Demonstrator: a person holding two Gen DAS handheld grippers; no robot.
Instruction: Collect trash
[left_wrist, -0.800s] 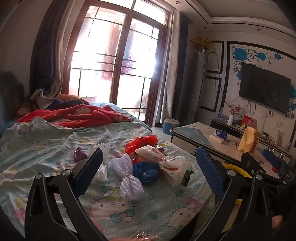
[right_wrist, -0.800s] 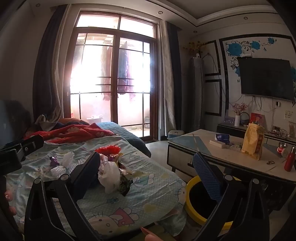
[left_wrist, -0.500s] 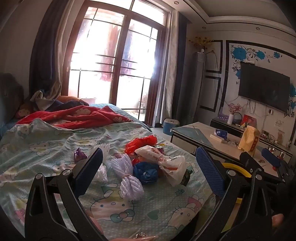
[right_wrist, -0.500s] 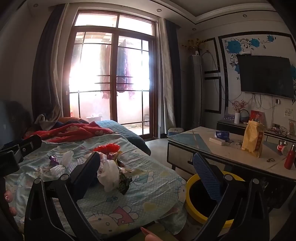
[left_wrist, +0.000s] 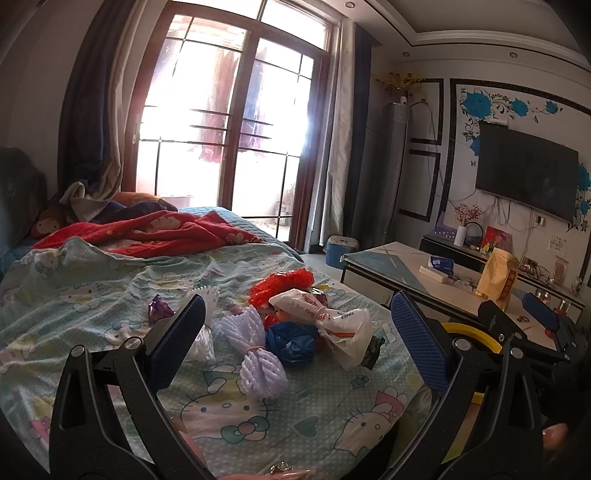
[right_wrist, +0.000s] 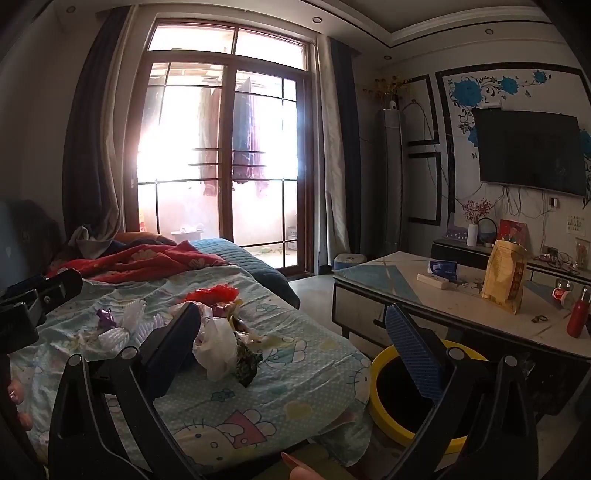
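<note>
A heap of trash lies on the bed: a white printed plastic bag (left_wrist: 332, 325), a blue bag (left_wrist: 291, 341), a red bag (left_wrist: 280, 282), white foam nets (left_wrist: 255, 350) and a purple wrapper (left_wrist: 159, 314). My left gripper (left_wrist: 295, 325) is open and empty, hovering in front of the heap. My right gripper (right_wrist: 291, 332) is open and empty, further right, with the white bag (right_wrist: 218, 347) near its left finger. A yellow-rimmed bin (right_wrist: 399, 398) stands on the floor by the bed's corner, also seen in the left wrist view (left_wrist: 476, 336).
The bed has a Hello Kitty sheet (left_wrist: 110, 280) and a red blanket (left_wrist: 155, 232). A low table (right_wrist: 424, 295) at right carries a yellow bag (right_wrist: 504, 277), a red bottle (right_wrist: 578, 317) and small items. A TV (right_wrist: 528, 151) hangs on the wall.
Both views shift very slightly; the grippers stay open and empty. The trash has not moved.
</note>
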